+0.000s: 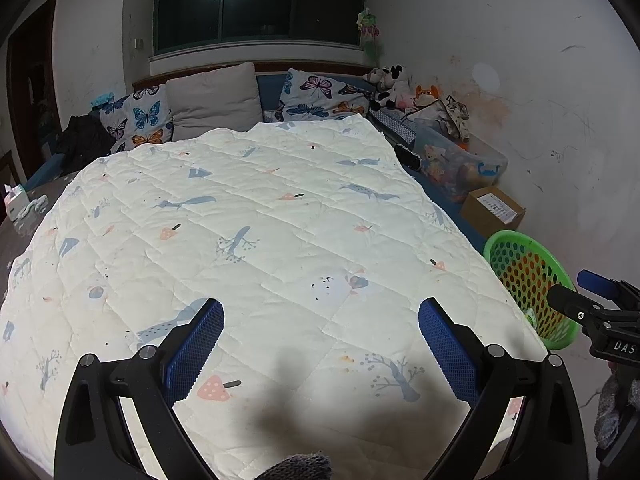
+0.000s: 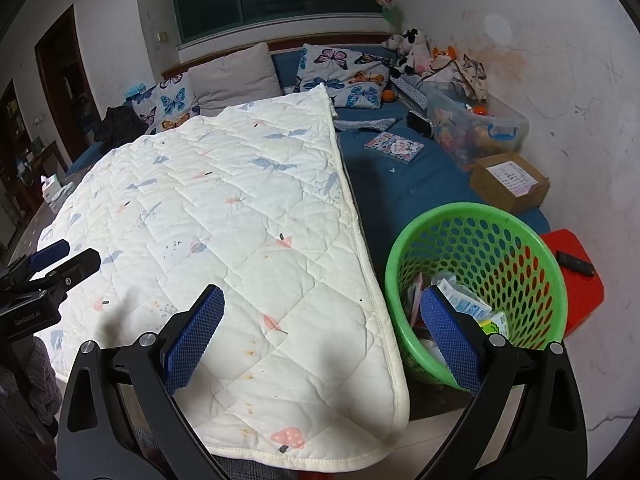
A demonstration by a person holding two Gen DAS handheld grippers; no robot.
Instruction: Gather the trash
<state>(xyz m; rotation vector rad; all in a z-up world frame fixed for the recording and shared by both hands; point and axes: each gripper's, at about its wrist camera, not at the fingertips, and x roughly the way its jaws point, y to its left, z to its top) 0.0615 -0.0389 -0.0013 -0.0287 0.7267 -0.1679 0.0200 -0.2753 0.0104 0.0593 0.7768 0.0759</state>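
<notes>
Left gripper [image 1: 320,344]: jaws spread wide, nothing between the blue pads, hovering over the white quilt [image 1: 256,240] that covers most of the bed. No loose trash visible on the quilt from the left wrist view.

Right gripper [image 2: 322,338]: jaws also spread wide, empty. Its left finger sits over the quilt's right edge; its right finger overlaps the green basket [image 2: 520,236] in the right wrist view.

Basket is upright, just beside the quilt's near right corner. Inside it: trash [image 2: 464,300], a white-blue carton or wrapper, a green-yellow pack, and pinkish scraps lower down. Exact items are hard to tell.

Red stool [image 2: 576,276] is just right of the basket, with a dark remote-like object [image 2: 575,263] on top.

On the blue sheet [image 2: 400,188] beyond the basket: a colourful booklet [image 2: 394,147], a cardboard box [image 2: 508,186], and a clear storage bin [image 2: 476,128] with toys. Butterfly pillows [image 2: 344,72] and a grey pillow [image 2: 236,76] are at the headboard.
</notes>
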